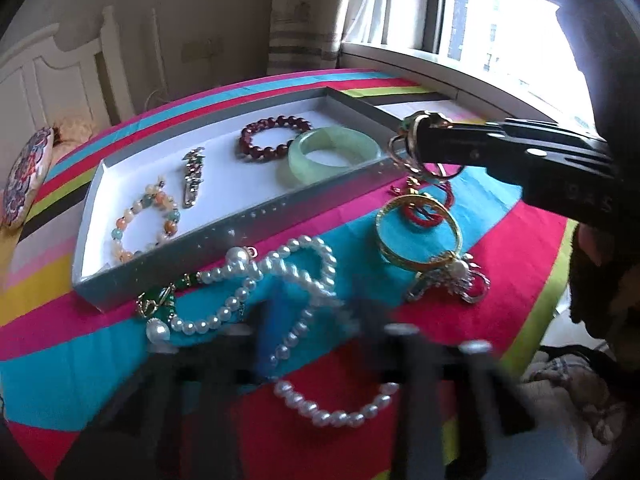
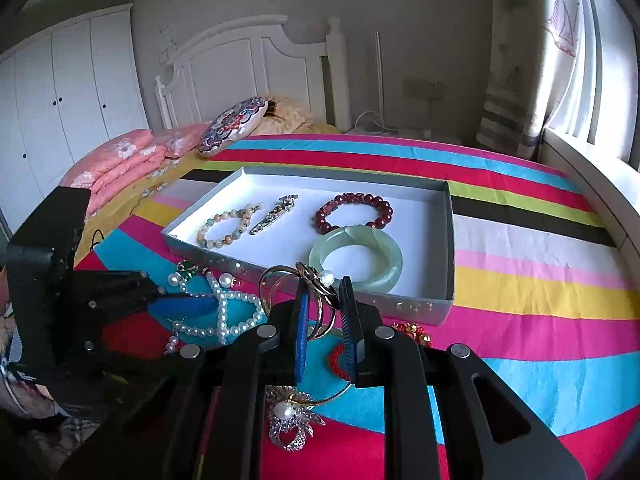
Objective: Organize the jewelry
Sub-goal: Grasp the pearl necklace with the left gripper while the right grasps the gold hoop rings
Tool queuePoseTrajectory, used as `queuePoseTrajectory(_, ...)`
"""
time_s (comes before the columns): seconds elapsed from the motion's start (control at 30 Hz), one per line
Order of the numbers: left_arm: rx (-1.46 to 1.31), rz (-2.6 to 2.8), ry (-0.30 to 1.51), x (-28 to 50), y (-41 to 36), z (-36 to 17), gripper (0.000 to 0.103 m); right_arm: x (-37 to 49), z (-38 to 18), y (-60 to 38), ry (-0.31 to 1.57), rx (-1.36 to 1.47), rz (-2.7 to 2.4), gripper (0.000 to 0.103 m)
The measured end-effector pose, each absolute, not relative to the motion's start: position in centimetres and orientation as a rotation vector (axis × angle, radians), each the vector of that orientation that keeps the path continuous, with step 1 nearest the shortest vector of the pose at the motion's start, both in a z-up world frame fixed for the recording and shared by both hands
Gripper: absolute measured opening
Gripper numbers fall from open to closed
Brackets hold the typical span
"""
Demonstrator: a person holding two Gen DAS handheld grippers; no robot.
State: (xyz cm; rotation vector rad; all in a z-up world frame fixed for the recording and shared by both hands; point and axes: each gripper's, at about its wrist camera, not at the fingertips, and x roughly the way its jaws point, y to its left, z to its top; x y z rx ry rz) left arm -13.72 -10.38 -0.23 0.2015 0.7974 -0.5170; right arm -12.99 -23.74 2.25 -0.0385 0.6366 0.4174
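The right gripper is clenched on a cluster of thin gold rings, pinched between its two blue-padded fingers; a small pearl on the cluster sits just past the fingertips. Seen from the left wrist, the same rings hang at the tip of that gripper, which is raised above the near rim of the grey box. Directly ahead of the right gripper, the box holds a pale green jade bangle nearest the fingertips, a dark red bead bracelet beyond it, and to the forward left a silver clip and a multicoloured bead bracelet. Below the right gripper, on the striped cloth, lie a red coiled band, a gold bangle and a silver brooch with a pearl. The left gripper reaches in from the left in the right wrist view, its blue tip over the pearl necklace; whether it is released or clenched cannot be told, since its own camera shows the fingers only as a blur. The pearl necklace sprawls just ahead of the left gripper, with a green-stone pendant at its forward-left end, touching the box wall.
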Motion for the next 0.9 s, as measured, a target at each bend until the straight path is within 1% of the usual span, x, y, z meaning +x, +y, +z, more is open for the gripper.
queuePoseTrajectory(0.1,0.174,-0.540,0.794,-14.1,-9.7,-0.1,0.012,-13.1,2.2,-24.0,0.637,-0.034,0.414,0.017)
queuePoseTrajectory(0.13,0.163,-0.539,0.784,-14.4,-9.4,-0.1,0.010,-13.2,2.1,-24.0,0.636,-0.034,0.413,0.017)
queuePoseTrajectory(0.17,0.152,-0.540,0.777,-14.6,-9.2,0.0,0.006,-13.2,2.1,-24.1,0.636,-0.034,0.412,0.017)
queuePoseTrajectory(0.47,0.089,-0.515,0.666,-16.7,-6.7,2.8,0.007,-13.6,1.2,-24.0,0.652,-0.035,0.417,0.017)
queuePoseTrajectory(0.9,0.099,-0.496,0.519,-19.0,-6.0,7.7,0.007,-14.4,1.7,-24.0,0.620,-0.034,0.427,0.017)
